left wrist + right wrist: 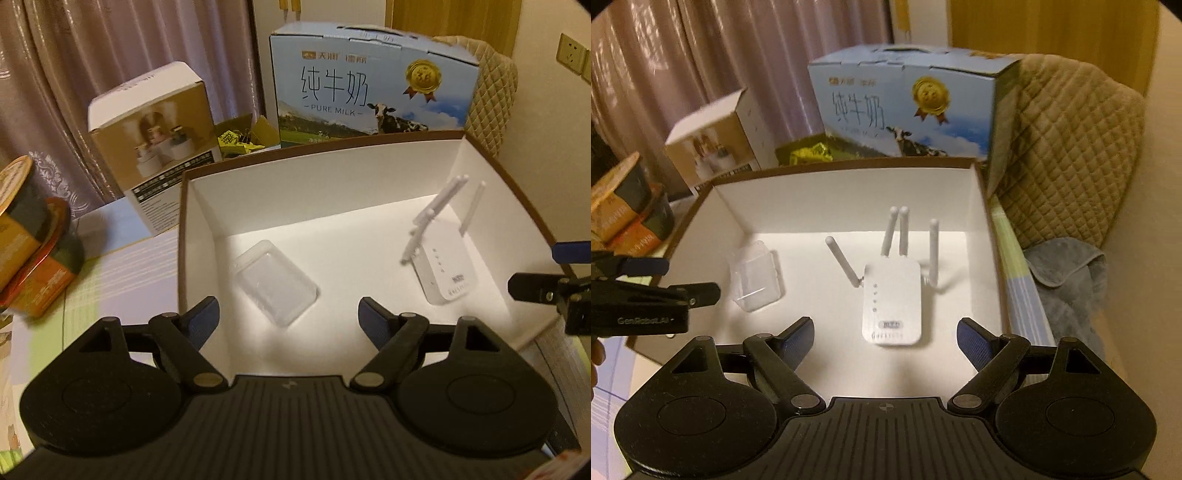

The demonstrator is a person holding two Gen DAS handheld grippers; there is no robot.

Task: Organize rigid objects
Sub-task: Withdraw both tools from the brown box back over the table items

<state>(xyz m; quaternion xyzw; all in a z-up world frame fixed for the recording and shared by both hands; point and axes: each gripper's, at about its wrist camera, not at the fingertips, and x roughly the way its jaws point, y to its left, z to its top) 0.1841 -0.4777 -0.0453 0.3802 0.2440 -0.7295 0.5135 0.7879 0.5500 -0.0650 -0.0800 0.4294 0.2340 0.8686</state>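
An open cardboard box [321, 147] with white inside walls [849, 195] fills the middle of both views. On its floor lies a clear plastic case [275, 282] [757, 278] on the left. A white wifi repeater [445, 273] [891, 306] with several antennas lies on the right. My left gripper [287, 306] hovers open over the box's near edge, just short of the clear case, and holds nothing. My right gripper [884, 326] is open and empty just above the repeater. Each gripper shows at the edge of the other's view: the right gripper [550, 269], the left gripper [679, 278].
Behind the box stand a blue milk carton [373, 81], a small white and brown product box [155, 140] and yellow packets [240, 142]. Stacked tins [33, 240] sit at the left. A quilted chair back [1063, 155] and a grey towel [1067, 273] are at the right.
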